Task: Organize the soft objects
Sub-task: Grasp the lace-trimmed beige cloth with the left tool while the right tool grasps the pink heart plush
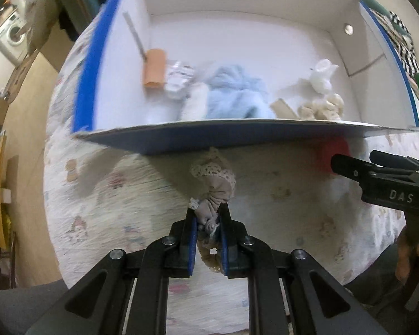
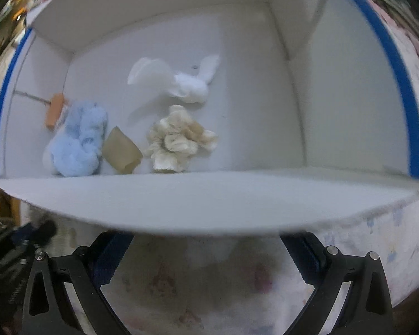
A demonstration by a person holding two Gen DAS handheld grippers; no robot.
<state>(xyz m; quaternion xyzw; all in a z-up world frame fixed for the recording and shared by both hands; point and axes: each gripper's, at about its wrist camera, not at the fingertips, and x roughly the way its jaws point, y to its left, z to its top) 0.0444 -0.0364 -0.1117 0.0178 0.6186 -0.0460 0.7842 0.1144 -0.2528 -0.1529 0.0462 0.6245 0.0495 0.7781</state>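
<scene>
Left wrist view: left gripper (image 1: 208, 217) is clamped on a beige lace-trimmed fabric scrunchie (image 1: 213, 188), near the white blue-edged cardboard box (image 1: 181, 135); right gripper (image 2: 206, 254) gapes wide, holding nothing.

Blue-edged white box (image 2: 402, 89), pale-blue plush (image 2: 78, 139)

The only readable lettering is "DAS", in pale capitals on the black body of the right claw (image 1: 349, 167) where it enters the left wrist view's right edge.
</scene>
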